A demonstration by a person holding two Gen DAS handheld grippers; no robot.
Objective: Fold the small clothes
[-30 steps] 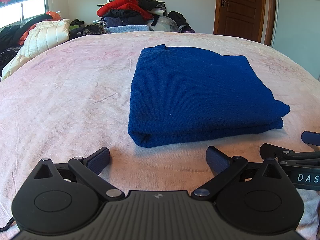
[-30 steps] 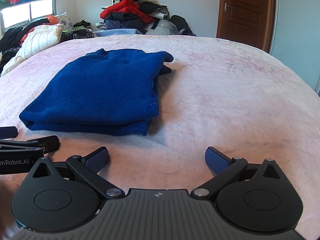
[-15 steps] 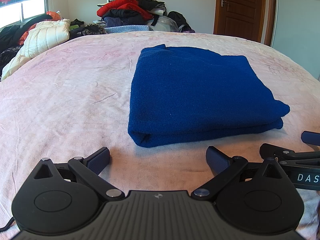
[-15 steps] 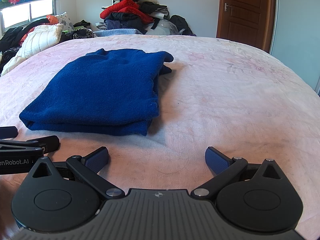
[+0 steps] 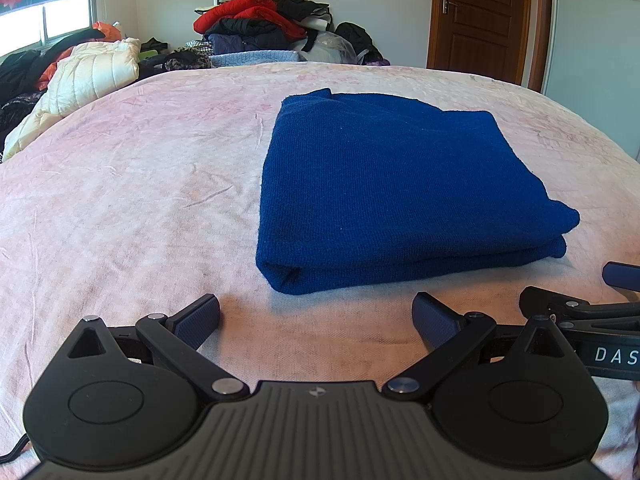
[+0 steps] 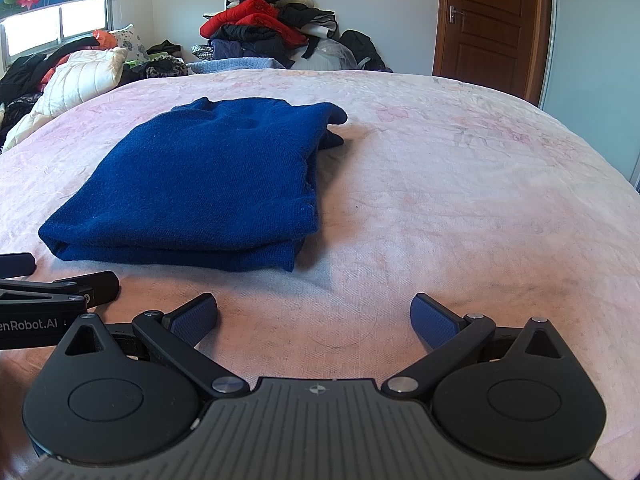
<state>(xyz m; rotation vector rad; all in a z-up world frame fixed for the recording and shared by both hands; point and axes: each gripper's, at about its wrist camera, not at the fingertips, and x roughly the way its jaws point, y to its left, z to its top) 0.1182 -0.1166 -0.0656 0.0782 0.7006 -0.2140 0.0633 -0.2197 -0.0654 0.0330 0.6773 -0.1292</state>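
Note:
A blue knit garment (image 5: pixel 392 188) lies folded into a flat rectangle on the pink bedsheet (image 5: pixel 132 208); it also shows in the right wrist view (image 6: pixel 208 184). My left gripper (image 5: pixel 316 314) is open and empty, resting low just in front of the garment's near folded edge. My right gripper (image 6: pixel 314 314) is open and empty, in front of and to the right of the garment. Each gripper shows at the edge of the other's view: the right one (image 5: pixel 600 312) and the left one (image 6: pixel 48 304).
A heap of mixed clothes (image 5: pixel 260 24) is piled beyond the far edge of the bed. A cream quilted jacket (image 5: pixel 80 80) and dark clothes lie at the far left. A brown door (image 5: pixel 480 16) stands at the back right.

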